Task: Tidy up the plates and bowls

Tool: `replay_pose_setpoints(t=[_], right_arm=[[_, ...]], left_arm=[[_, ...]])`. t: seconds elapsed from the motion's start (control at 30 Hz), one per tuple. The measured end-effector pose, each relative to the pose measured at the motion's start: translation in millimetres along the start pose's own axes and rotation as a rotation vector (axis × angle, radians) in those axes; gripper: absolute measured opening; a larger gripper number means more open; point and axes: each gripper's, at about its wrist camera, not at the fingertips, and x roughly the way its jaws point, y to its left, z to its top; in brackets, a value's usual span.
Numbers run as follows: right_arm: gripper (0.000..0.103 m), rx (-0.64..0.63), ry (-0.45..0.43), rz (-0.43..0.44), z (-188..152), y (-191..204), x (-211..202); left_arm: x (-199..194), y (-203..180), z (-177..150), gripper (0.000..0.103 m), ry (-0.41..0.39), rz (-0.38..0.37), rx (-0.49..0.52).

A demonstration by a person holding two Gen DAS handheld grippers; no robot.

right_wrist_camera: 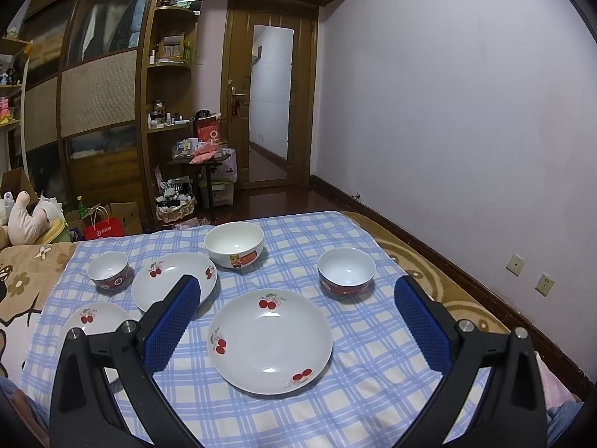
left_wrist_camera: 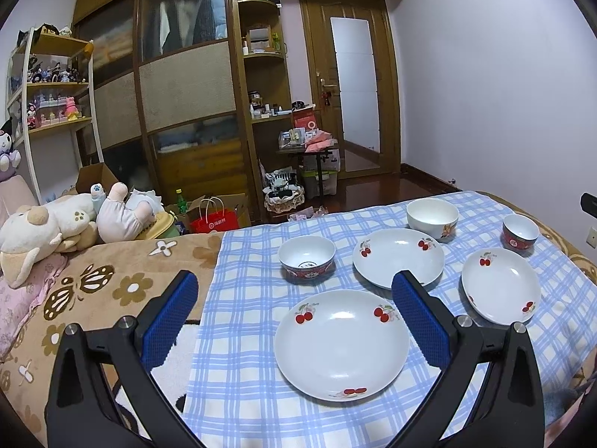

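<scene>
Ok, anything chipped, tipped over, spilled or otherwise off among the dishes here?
Nothing damaged or spilled. Three cherry plates and three bowls sit upright, apart and empty on the checked cloth. The only oddity: the cloth is spread over a bed, a soft base. Both left gripper and right gripper are open, holding nothing.

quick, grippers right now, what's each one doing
Left gripper: open, holding nothing, above the cherry plate.
Right gripper: open, holding nothing.
</scene>
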Motion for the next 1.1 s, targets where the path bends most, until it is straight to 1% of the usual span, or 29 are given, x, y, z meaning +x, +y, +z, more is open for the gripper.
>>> replay_pose_setpoints(t=[1.1], right_arm=[[0.103,0.011,0.016,-0.005,-2.4,1.2,-0.3]], left_arm=[[0.9,1.3,-0.7,0.102,0.015,-0.001,0.003]])
